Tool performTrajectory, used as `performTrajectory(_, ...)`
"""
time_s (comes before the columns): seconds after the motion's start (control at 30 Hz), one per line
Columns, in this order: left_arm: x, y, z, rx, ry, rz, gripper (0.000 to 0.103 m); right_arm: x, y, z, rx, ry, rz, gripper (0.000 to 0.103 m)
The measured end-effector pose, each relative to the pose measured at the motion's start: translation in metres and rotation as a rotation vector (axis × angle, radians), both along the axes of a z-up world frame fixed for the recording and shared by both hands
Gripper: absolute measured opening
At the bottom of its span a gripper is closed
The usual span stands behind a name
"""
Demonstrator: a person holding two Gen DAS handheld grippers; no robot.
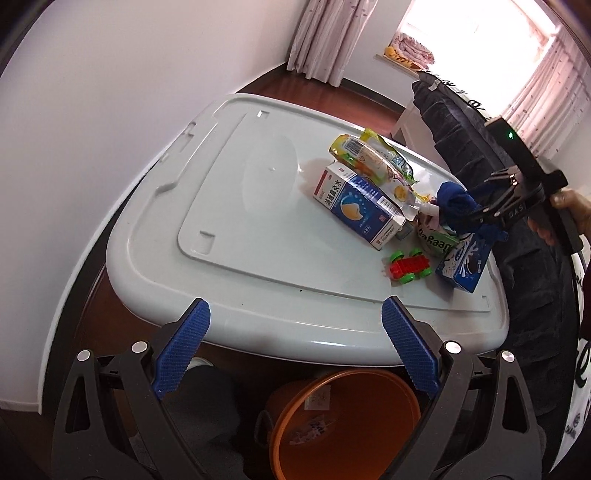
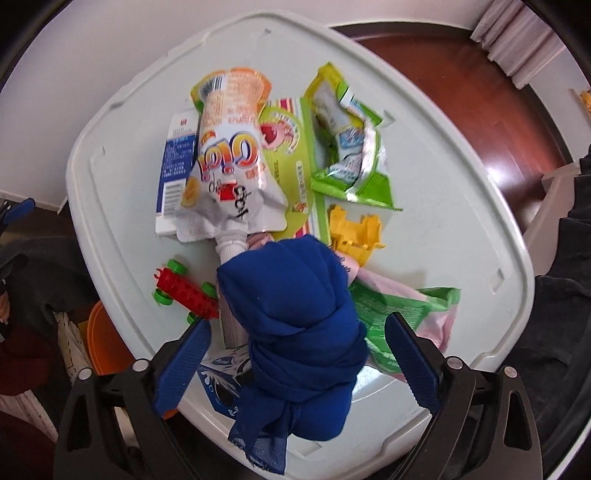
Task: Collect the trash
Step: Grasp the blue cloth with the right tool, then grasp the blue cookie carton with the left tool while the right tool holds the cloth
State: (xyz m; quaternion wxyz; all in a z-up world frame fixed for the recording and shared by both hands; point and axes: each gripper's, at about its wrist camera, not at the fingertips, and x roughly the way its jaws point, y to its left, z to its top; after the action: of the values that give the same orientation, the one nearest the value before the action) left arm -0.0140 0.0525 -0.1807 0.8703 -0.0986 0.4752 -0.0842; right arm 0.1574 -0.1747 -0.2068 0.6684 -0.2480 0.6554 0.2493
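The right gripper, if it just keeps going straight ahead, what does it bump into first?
Most likely the blue cloth. It sits bunched right between the open right gripper fingers, on top of the trash pile on the grey bin lid. Depth is hard to judge, so it may already be touching.

Daylight thru the window (image 1: 476, 33), blown out to white w/ pink haze on the curtains beside it. Grey lid surface (image 1: 258, 206) evenly lit, soft shadow just beside the blue-white carton (image 1: 356, 206) on the side away from the window. Glare patch on the wood floor (image 2: 495, 173) beyond the lid in right wrist view. Strong fisheye bend + dark vignette at all corners. Blue cloth (image 2: 295, 332) up close slightly soft; orange bin (image 1: 347, 424) below the lid dim.
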Motion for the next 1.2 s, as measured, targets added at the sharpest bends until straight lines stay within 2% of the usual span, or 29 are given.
performTrajectory(0.03, 0.0, 0.0, 0.0, 0.0, 0.001, 0.002, 0.092, 0.0, 0.001, -0.003, -0.004, 0.007, 0.003, 0.08)
performTrajectory(0.2, 0.001, -0.001, -0.001, 0.001, 0.0, 0.002, 0.092, 0.002, 0.001, -0.021, -0.04, 0.043, -0.005, 0.069)
performTrajectory(0.27, 0.001, -0.001, 0.0, 0.003, -0.002, 0.002, 0.092, 0.003, -0.002, -0.019, -0.024, 0.031, -0.015, 0.061)
performTrajectory(0.5, 0.001, 0.0, 0.0, 0.003, 0.0, 0.001, 0.092, 0.01, -0.014, -0.01, 0.012, 0.02, -0.065, 0.056)
performTrajectory(0.6, 0.001, 0.001, -0.001, 0.002, -0.002, 0.005, 0.092, 0.01, -0.021, -0.001, 0.017, -0.013, -0.089, 0.055)
performTrajectory(0.77, -0.001, -0.001, 0.001, 0.021, -0.015, -0.002, 0.092, 0.01, -0.032, 0.034, 0.068, -0.109, -0.145, 0.055)
performTrajectory(0.9, -0.006, -0.012, 0.006, 0.064, -0.043, -0.037, 0.092, -0.002, -0.044, 0.073, 0.16, -0.219, -0.219, 0.055)
performTrajectory(1.07, -0.013, -0.044, 0.021, 0.149, -0.113, -0.129, 0.092, -0.051, -0.074, 0.126, 0.349, -0.381, -0.336, 0.055)
performTrajectory(1.2, -0.015, -0.096, 0.041, 0.169, -0.178, -0.247, 0.092, -0.107, -0.105, 0.152, 0.462, -0.45, -0.423, 0.055)
